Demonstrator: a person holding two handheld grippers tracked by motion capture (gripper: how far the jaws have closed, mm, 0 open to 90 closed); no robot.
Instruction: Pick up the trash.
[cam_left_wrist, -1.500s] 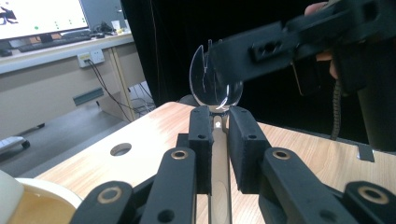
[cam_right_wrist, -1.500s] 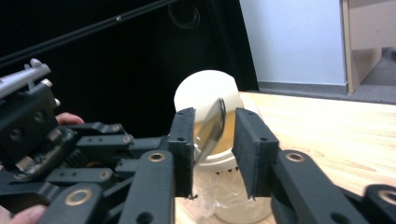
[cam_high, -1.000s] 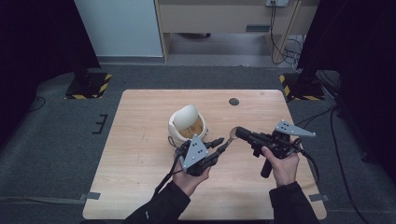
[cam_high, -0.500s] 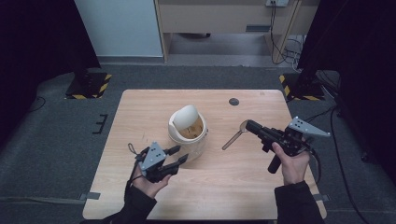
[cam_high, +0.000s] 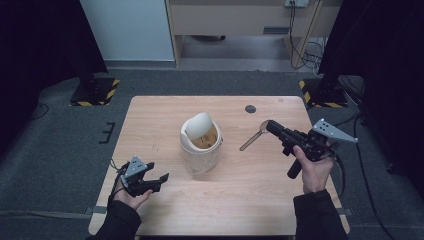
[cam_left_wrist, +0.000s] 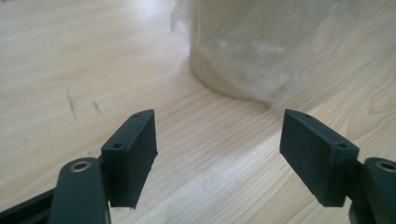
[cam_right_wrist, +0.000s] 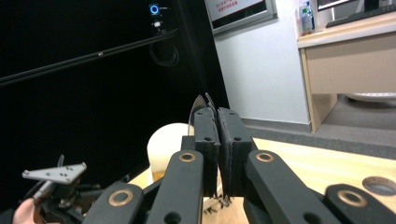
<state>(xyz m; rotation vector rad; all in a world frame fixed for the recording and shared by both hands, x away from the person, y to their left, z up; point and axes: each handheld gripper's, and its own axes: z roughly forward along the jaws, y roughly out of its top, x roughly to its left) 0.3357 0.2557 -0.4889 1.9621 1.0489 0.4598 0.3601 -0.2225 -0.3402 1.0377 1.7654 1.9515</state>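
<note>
My right gripper (cam_high: 269, 125) pinches a thin metal spoon (cam_high: 251, 140), its matte black jaws pressed flat on the bowl end, handle slanting down towards the table (cam_high: 240, 210). My left gripper (cam_high: 159, 179) has just been opening, its blocky pads spread with nothing between. It has moved from beside the jar (cam_high: 201, 150), a translucent plastic cylinder with cream lid tilted open, to the pale woodgrain table's near-left corner.

A light wooden table (cam_high: 165, 107) carries a clear jar (cam_high: 201, 156) mid-table and a dark disc (cam_high: 250, 108).
</note>
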